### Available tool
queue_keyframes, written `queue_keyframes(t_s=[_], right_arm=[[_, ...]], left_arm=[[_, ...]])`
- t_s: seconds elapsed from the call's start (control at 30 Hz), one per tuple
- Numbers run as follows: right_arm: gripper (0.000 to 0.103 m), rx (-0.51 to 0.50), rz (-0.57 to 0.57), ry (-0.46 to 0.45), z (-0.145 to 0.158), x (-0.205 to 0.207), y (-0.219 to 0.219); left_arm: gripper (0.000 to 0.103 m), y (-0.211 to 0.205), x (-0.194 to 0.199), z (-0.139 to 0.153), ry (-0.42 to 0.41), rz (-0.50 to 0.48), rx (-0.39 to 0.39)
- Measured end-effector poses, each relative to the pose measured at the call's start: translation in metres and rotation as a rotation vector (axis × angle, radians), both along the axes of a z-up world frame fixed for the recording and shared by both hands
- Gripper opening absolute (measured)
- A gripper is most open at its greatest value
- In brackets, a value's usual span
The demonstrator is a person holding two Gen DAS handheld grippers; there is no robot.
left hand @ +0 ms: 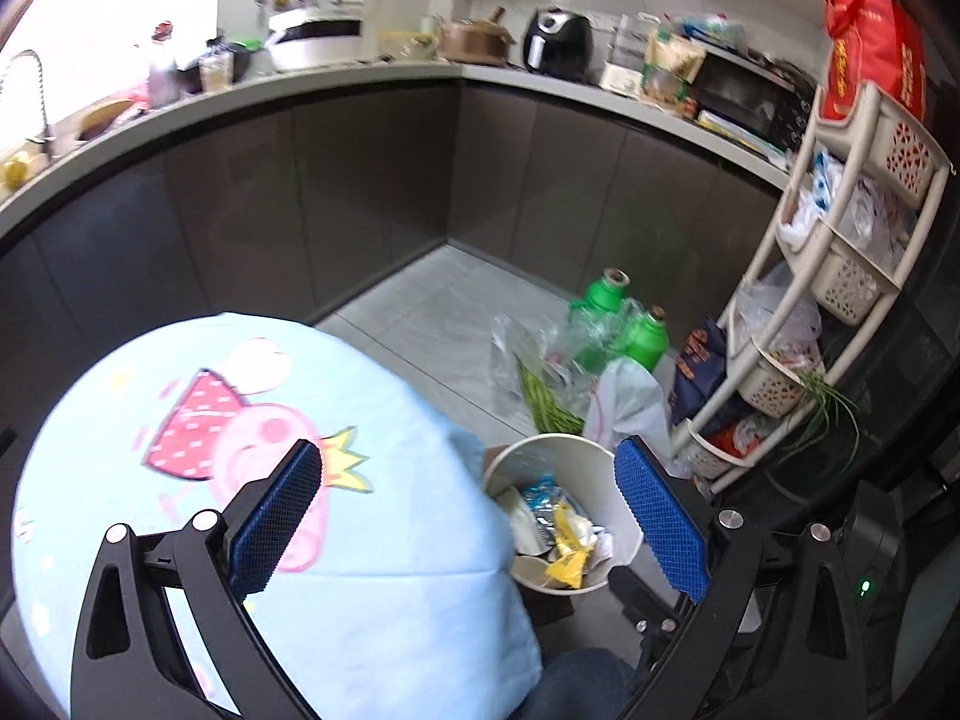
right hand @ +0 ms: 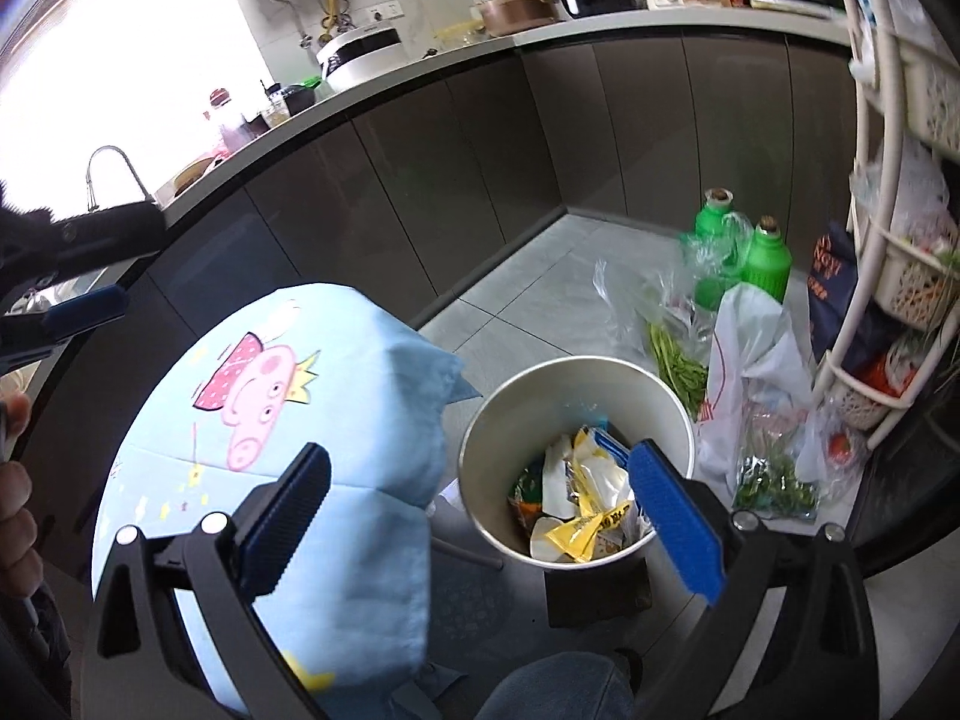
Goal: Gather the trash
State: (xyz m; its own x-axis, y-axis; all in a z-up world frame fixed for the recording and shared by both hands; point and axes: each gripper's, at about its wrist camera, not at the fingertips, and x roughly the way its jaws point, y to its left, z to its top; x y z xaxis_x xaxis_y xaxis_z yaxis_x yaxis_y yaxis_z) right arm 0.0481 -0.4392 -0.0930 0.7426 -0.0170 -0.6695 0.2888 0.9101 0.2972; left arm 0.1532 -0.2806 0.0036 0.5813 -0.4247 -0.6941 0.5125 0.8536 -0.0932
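Blue-padded jaws stand wide apart on both tools, and neither has hold of anything. The left gripper (left hand: 468, 510) hangs above the edge of a light blue cartoon-print cloth (left hand: 252, 420) that covers a round table. The right gripper (right hand: 480, 498) frames the rim of the white trash bin (right hand: 522, 420), which stands on the grey tiled floor (right hand: 540, 276) just beside the table. Inside the bin lie crumpled wrappers (right hand: 582, 516), yellow and silver among them. Beyond it, near a cream basket rack (left hand: 852, 276), sit two green bottles (right hand: 765, 264), clear plastic bags and a bunch of green beans (left hand: 543, 402). Dark cabinets run under a cluttered kitchen counter (left hand: 372, 75). A person's fingers (right hand: 15, 492) show at the left edge of the right wrist view.
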Motion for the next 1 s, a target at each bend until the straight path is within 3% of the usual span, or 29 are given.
queue_keyframes(t_s=[0.2,0.4,1.0], right_arm=[[0.1,-0.076,0.032,-0.006,0.03,-0.003,0.032],[0.1,-0.13,0.064,-0.01,0.055,-0.005,0.064],[0.1,-0.217,0.16,0.019,0.094,-0.01,0.159]], left_arm=[[0.094,0.046,-0.017,0.017,-0.003,0.099,0.013],[0.094,0.092,-0.028,0.015,0.023,0.186,0.047],[0.094,0.225,-0.067,0.008,0.025,0.35,0.044]])
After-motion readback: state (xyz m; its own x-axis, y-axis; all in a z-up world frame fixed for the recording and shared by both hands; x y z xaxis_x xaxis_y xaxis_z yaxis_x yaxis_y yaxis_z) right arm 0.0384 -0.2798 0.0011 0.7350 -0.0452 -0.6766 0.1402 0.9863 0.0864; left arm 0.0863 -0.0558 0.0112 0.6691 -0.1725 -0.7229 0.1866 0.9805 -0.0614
